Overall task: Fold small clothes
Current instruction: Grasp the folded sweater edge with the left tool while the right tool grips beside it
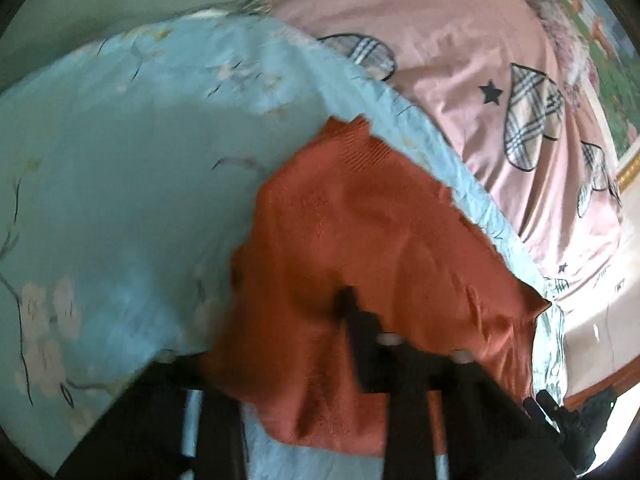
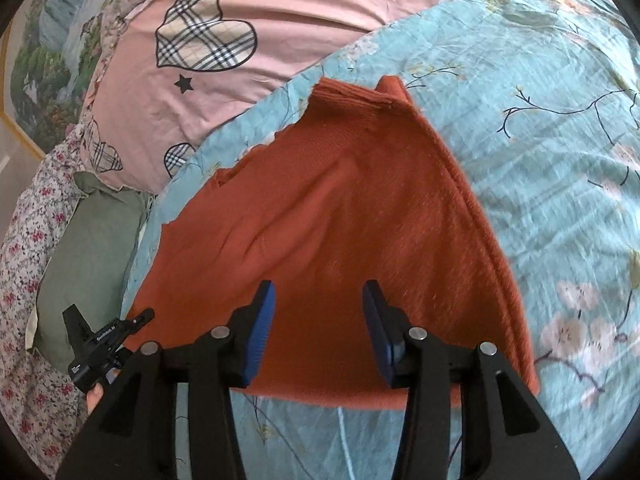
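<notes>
A rust-orange knitted garment lies on a light blue floral quilt. It also shows in the left wrist view. My right gripper hovers over the garment's near edge, open and empty, its blue pads apart. My left gripper is under the cloth: the orange fabric drapes over its left side and only one black finger shows, so I cannot tell how its jaws stand. The left gripper's body also shows at the left of the right wrist view.
A pink sheet with plaid hearts lies beyond the quilt. A green cushion and a floral cloth lie left. A framed picture stands at the far left. The quilt's edge falls off at the right.
</notes>
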A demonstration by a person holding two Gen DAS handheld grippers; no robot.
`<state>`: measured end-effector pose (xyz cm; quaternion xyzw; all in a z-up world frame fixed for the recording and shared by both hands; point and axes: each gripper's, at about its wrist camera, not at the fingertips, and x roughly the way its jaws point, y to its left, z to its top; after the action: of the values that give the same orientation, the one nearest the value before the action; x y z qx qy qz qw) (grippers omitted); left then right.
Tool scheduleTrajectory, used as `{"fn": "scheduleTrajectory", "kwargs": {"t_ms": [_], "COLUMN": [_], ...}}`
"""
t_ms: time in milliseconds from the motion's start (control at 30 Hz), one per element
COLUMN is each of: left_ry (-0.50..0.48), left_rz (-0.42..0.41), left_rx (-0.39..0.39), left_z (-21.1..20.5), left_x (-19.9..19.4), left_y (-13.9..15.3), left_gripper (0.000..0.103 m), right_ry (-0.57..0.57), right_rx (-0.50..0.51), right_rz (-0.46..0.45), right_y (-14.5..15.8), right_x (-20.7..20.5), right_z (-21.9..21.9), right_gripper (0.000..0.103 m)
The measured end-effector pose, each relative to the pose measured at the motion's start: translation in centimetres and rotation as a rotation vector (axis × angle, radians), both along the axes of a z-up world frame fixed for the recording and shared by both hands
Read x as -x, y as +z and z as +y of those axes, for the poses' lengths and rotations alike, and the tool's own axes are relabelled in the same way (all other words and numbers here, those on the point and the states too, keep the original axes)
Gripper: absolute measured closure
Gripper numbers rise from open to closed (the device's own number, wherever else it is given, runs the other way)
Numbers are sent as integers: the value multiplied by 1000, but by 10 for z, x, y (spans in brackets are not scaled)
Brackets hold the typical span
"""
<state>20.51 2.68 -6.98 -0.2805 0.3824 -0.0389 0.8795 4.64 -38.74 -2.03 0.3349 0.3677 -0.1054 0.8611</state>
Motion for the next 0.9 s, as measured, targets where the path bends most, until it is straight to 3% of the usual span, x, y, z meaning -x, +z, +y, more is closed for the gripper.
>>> {"fn": "scheduleTrajectory", "kwargs": {"t_ms": [133,333,400,433,467,533,667,833,900], "left_ry": [-83,-355,-454,-496,-532,-582,-608,-619,-622], "left_rz": [-104,-221,-234,-232,-228,-204,-172,-196,-206], "left_rx": [-42,-176,-238,-273,-301,-339,-387,-380,-369], "left_z": [-25,-127,-169,-188,-206,-229,-245,-242,-240], "left_x": [6,26,32,34,36,38,40,45,45], "left_y": [35,74,71,65,57,39,18,24,28], "left_gripper": [90,93,93,93,93,96,96,96,96], "right_ry": [20,87,132,150,170,197,228,335,349], "right_rx": [-18,-108,-164,-198,-238,-290,-318,-244,-219], "right_rz": [-19,-45,-48,-54,-63,-47,58,119,142], "right_y": [8,23,24,22,19,10,-16,-30,-36], "right_x": [-6,-20,-30,-34,-39,-52,-87,-147,-164], "right_z": [-9,-20,-21,-21,-22,-22,-14,22,32], "right_gripper": [56,53,37,21,12,9,8,8,28]}}
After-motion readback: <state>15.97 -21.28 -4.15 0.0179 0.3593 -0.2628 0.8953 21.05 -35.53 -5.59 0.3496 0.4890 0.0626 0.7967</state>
